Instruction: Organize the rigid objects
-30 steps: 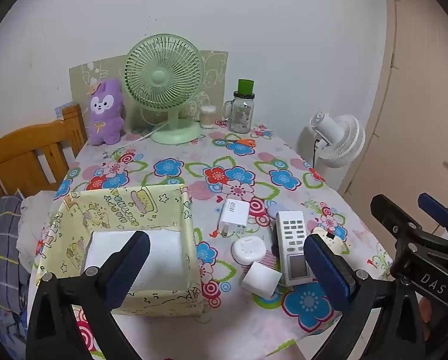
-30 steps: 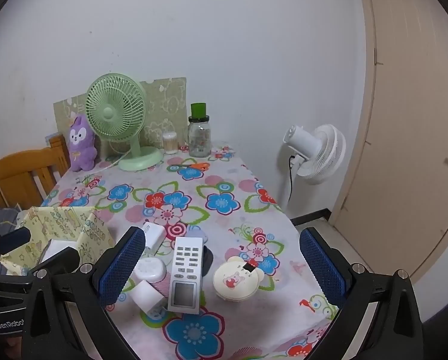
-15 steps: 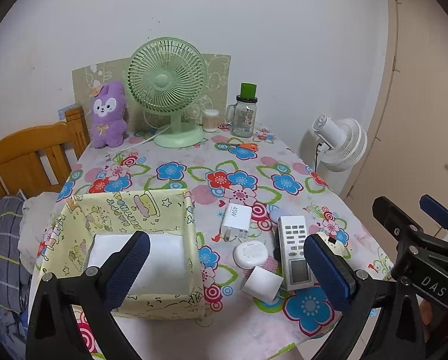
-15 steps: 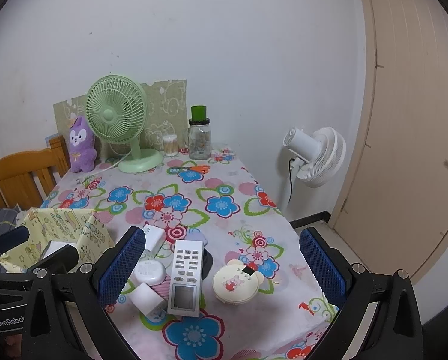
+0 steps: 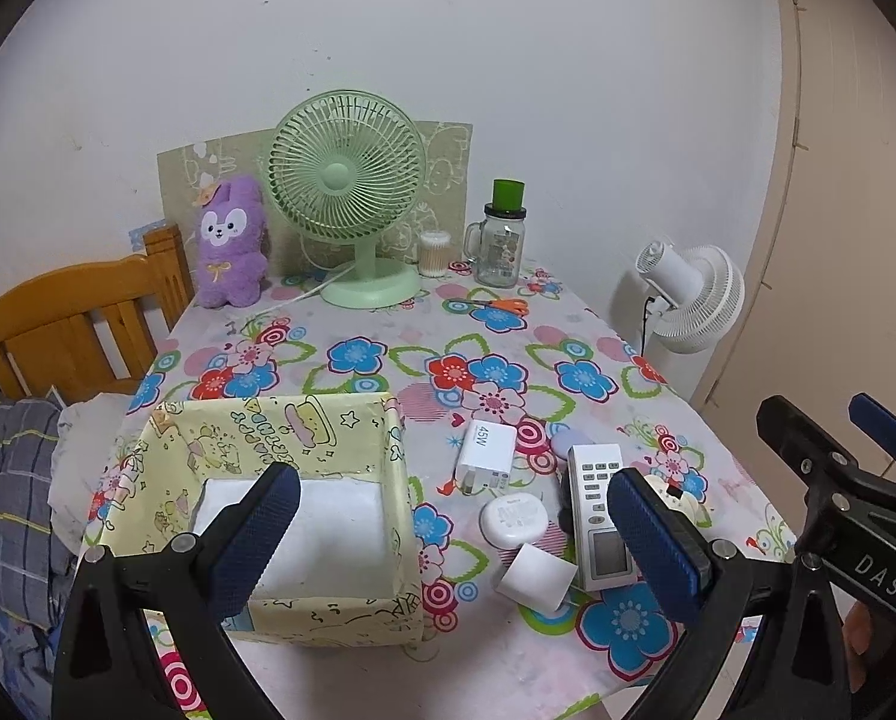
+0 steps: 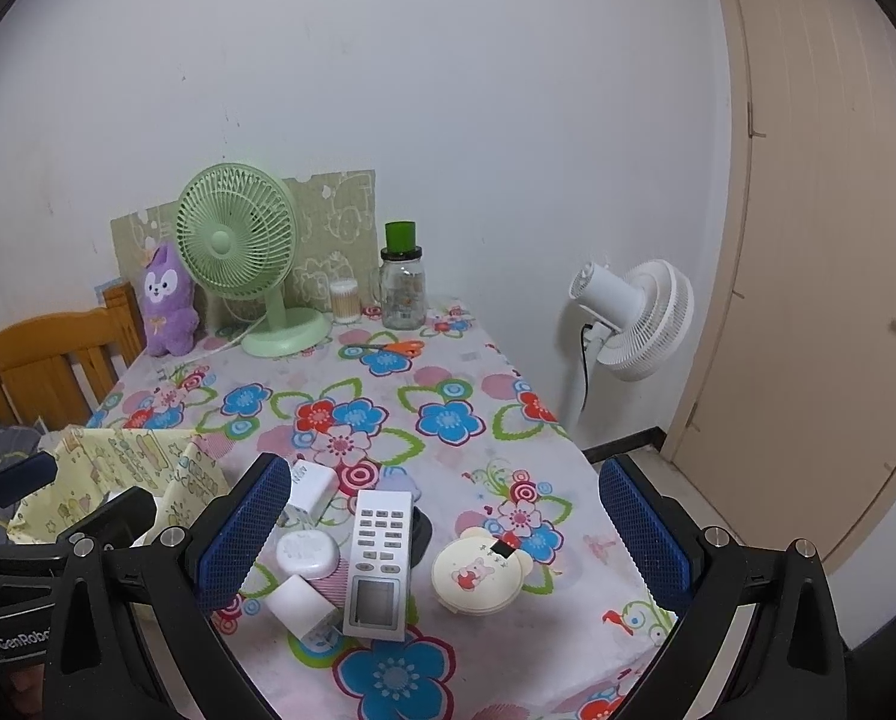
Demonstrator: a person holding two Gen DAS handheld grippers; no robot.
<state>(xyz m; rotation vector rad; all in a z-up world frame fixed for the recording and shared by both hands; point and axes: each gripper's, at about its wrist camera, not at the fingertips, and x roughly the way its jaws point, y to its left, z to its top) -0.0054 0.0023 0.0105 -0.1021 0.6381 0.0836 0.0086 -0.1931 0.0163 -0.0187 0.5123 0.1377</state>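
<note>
My left gripper (image 5: pixel 451 546) stands wide apart and empty above the near table edge, its blue ribbed pads (image 5: pixel 256 540) touching nothing; my right gripper (image 6: pixel 442 531) is spread just as wide and grasps nothing either, with "GenRobo" readable on the black body at my left and "DAS" on the one at my right. Below and between my right gripper's fingers lies the cluster on the flowered tablecloth (image 6: pixel 448 420): a small white cube (image 6: pixel 298 603) nearest, touching the white remote control with a grey screen (image 6: pixel 379 564), then a rounded white case (image 6: pixel 307 552) just beside the remote's left side and a cream bear-shaped compact (image 6: pixel 481 570) to its right. A little farther lies a white charger block marked "45W" (image 5: pixel 485 453). The yellow cartoon-printed box (image 5: pixel 280 450), open-topped with a white bottom, sits left of this cluster, under my left gripper's left finger; lettering on its inner wall is too distorted for me to read. Far back stand orange-handled scissors (image 5: pixel 499 305), a green desk fan (image 5: pixel 346 198), a purple plush rabbit (image 5: pixel 229 243) and a glass jar with a green lid (image 5: pixel 502 237).
</note>
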